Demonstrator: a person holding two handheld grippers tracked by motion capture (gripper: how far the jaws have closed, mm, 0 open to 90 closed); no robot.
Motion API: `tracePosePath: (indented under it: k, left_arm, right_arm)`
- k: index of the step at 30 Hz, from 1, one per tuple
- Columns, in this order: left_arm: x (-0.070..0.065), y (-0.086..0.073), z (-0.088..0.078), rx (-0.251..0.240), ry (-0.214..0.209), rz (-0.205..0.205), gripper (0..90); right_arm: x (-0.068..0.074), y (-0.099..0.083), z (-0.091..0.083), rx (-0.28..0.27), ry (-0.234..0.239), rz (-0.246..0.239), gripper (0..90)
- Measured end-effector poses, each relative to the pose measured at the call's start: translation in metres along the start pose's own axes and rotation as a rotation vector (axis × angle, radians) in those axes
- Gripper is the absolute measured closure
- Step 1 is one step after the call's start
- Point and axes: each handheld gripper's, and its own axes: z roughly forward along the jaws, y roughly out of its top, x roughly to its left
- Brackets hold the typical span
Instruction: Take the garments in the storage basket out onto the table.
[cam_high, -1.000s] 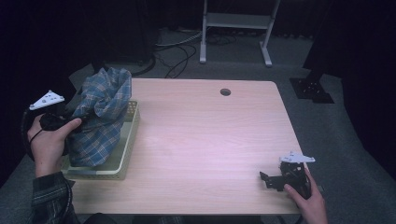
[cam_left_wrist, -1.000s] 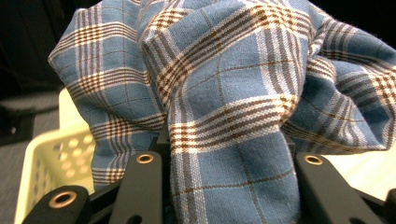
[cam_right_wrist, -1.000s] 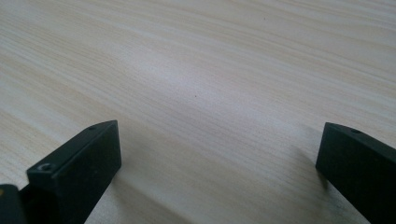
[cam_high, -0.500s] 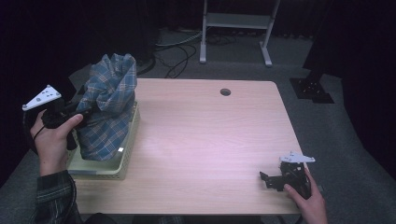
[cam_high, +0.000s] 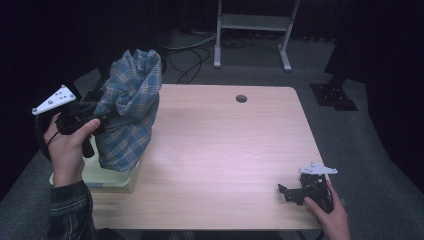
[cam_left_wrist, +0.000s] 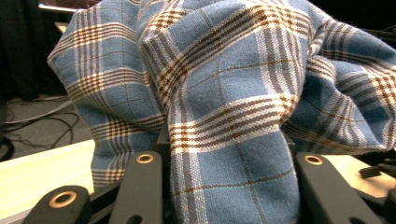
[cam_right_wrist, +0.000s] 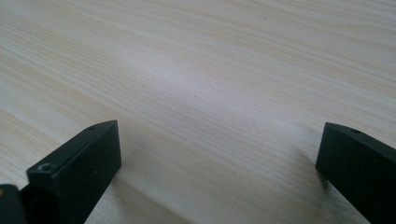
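Observation:
A blue plaid cloth (cam_high: 131, 112) hangs bunched above a pale shallow tray (cam_high: 110, 178) at the table's left edge, its lower end still over the tray. My left gripper (cam_high: 101, 119) is shut on the cloth from the left, held up in a hand. In the left gripper view the cloth (cam_left_wrist: 233, 84) bulges between the two black jaws of that gripper (cam_left_wrist: 229, 186) and hides what lies beyond. My right gripper (cam_high: 287, 192) rests on the wooden table (cam_high: 225, 140) at the near right corner. Its jaws (cam_right_wrist: 219, 158) stand wide open over bare wood with nothing between them.
A round cable hole (cam_high: 241, 98) sits near the table's far edge. Behind the table stand a white metal frame (cam_high: 252, 22) and loose cables (cam_high: 192, 52) on the floor. A dark stand base (cam_high: 332, 97) lies off the table's right side.
My left gripper has risen and shifted right, lifting the plaid cloth up out of the tray so it now stands taller. The right gripper has stayed put.

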Motion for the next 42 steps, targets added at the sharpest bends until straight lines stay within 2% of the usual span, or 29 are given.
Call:
tracePosePath:
  k: [10,23,34,42]
  left_arm:
    - [-0.031,0.004,0.033,0.004,-0.078,-0.009,60.1]
    - [-0.062,-0.005,0.075,0.024,-0.182,-0.027,60.0]
    - [-0.085,-0.023,0.111,0.053,-0.245,-0.030,60.0]
    - [-0.093,-0.045,0.133,0.074,-0.251,-0.046,60.0]
  right_arm:
    - [0.000,0.000,0.000,0.000,0.000,0.000,0.0]
    - [0.000,0.000,0.000,0.000,0.000,0.000,0.0]
    - [0.000,0.000,0.000,0.000,0.000,0.000,0.0]
    - [0.000,0.000,0.000,0.000,0.000,0.000,0.0]
